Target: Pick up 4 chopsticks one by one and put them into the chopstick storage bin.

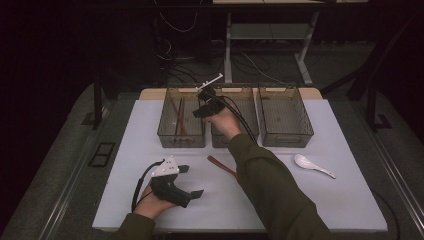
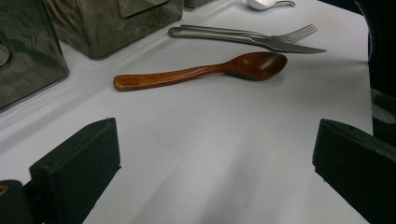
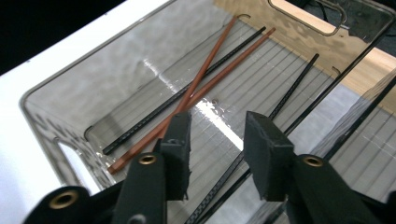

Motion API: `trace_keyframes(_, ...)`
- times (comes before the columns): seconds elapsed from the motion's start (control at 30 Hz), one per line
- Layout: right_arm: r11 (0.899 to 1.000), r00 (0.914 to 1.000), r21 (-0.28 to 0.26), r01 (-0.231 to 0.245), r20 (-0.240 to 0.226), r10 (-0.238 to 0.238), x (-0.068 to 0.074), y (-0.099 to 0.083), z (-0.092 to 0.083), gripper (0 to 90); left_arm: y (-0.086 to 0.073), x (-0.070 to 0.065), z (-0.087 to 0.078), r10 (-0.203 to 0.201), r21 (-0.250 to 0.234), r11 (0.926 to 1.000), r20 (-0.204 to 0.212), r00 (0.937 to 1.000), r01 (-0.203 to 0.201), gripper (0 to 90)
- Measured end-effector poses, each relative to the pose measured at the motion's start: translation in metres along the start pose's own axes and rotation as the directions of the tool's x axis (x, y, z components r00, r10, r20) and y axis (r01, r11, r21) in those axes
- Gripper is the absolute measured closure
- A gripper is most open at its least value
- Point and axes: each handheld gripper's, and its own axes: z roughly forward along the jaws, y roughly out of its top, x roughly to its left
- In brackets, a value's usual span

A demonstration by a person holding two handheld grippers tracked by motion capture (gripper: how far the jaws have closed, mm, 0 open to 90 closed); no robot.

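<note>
In the high view, a sleeve [image 1: 265,175] hides the brown spoon's [image 1: 220,165] bowl, lower centre; the white spoon [image 2: 268,3] is cut off by the left gripper view's top edge.

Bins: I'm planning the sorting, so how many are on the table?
3, side by side at the far edge: left bin with chopsticks, middle bin behind the right hand, right bin.

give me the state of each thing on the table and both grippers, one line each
left gripper: open, empty, low over the table
right gripper: open over the left bin, nothing between its jaws
left smoky clear plastic bin: holds brown and black chopsticks
brown wooden chopsticks: lying crossed on the bin floor
black chopsticks: lying in the same bin
brown wooden spoon: flat on the table, bowl up
metal fork and knife: side by side on the table
white ceramic spoon: on the table, untouched
</note>
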Motion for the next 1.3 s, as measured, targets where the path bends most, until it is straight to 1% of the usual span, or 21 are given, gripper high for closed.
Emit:
trace_keyframes(0.23,0.999,0.9994,-0.042,0.015,-0.031,-0.016,-0.006,-0.005,-0.019,50.2,-0.001,0.000,0.000,-0.001,0.004,1.0000,-0.004,1.0000,0.001,0.0)
trace_keyframes(0.3,0.998,0.9986,-0.050,0.029,-0.042,-0.031,-0.008,-0.009,-0.025,47.6,-0.001,0.000,0.000,-0.001,0.007,1.0000,-0.005,1.0000,0.001,0.0)
trace_keyframes(0.37,0.997,0.9965,-0.057,0.050,-0.064,-0.054,-0.010,-0.013,-0.031,44.8,-0.001,0.000,0.001,-0.001,0.004,1.0000,-0.005,1.0000,0.001,0.0)
trace_keyframes(0.4,0.997,0.9961,-0.057,0.059,-0.063,-0.063,-0.011,-0.015,-0.034,43.7,-0.001,0.000,0.001,-0.005,0.007,1.0000,-0.005,1.0000,0.005,0.0)
trace_keyframes(0.43,0.996,0.9955,-0.060,0.066,-0.065,-0.070,-0.012,-0.017,-0.037,43.0,-0.001,0.000,0.001,0.000,0.010,0.9999,-0.008,1.0000,0.000,0.0)
trace_keyframes(0.47,0.996,0.9944,-0.062,0.071,-0.074,-0.075,-0.013,-0.019,-0.040,41.9,-0.001,0.001,0.001,-0.003,0.009,1.0000,-0.009,1.0000,0.003,0.0)
trace_keyframes(0.53,0.994,0.9930,-0.071,0.082,-0.078,-0.088,-0.015,-0.022,-0.048,40.7,-0.001,0.001,0.000,-0.004,0.010,0.9999,-0.012,0.9999,0.004,0.0)
trace_keyframes(0.73,0.990,0.9885,-0.112,0.088,-0.113,-0.101,-0.019,-0.033,-0.070,38.0,-0.003,0.000,-0.001,-0.003,0.014,0.9999,-0.017,0.9998,0.003,0.0)
trace_keyframes(0.77,0.990,0.9877,-0.119,0.079,-0.125,-0.094,-0.021,-0.035,-0.073,37.6,-0.003,0.000,-0.001,0.000,0.016,0.9999,-0.018,0.9998,0.001,0.0)
trace_keyframes(0.8,0.989,0.9871,-0.120,0.081,-0.128,-0.096,-0.021,-0.038,-0.076,37.3,-0.003,0.000,-0.001,-0.005,0.010,0.9999,-0.018,0.9998,0.005,0.0)
trace_keyframes(0.9,0.988,0.9857,-0.113,0.107,-0.119,-0.120,-0.023,-0.045,-0.084,35.7,-0.003,0.000,-0.001,-0.004,0.015,0.9999,-0.021,0.9998,0.004,0.0)
trace_keyframes(1.03,0.987,0.9827,-0.127,0.100,-0.142,-0.118,-0.028,-0.059,-0.095,35.2,-0.003,-0.001,-0.002,-0.005,0.016,0.9999,-0.018,0.9998,0.005,0.0)
trace_keyframes(1.1,0.986,0.9819,-0.129,0.105,-0.143,-0.124,-0.030,-0.067,-0.100,34.9,-0.003,0.000,-0.001,-0.006,0.014,0.9999,-0.017,0.9998,0.006,0.0)
trace_keyframes(1.17,0.986,0.9816,-0.131,0.102,-0.147,-0.121,-0.033,-0.075,-0.106,34.5,-0.003,0.000,0.000,0.000,0.019,0.9998,-0.014,0.9999,0.000,0.0)
trace_keyframes(1.23,0.986,0.9806,-0.136,0.101,-0.154,-0.121,-0.035,-0.083,-0.111,34.0,-0.002,0.000,0.001,-0.003,0.014,0.9999,-0.013,0.9999,0.003,0.0)
trace_keyframes(1.3,0.986,0.9798,-0.141,0.091,-0.165,-0.114,-0.038,-0.091,-0.115,33.6,-0.001,0.001,0.001,-0.005,0.012,0.9999,-0.010,0.9999,0.005,0.0)
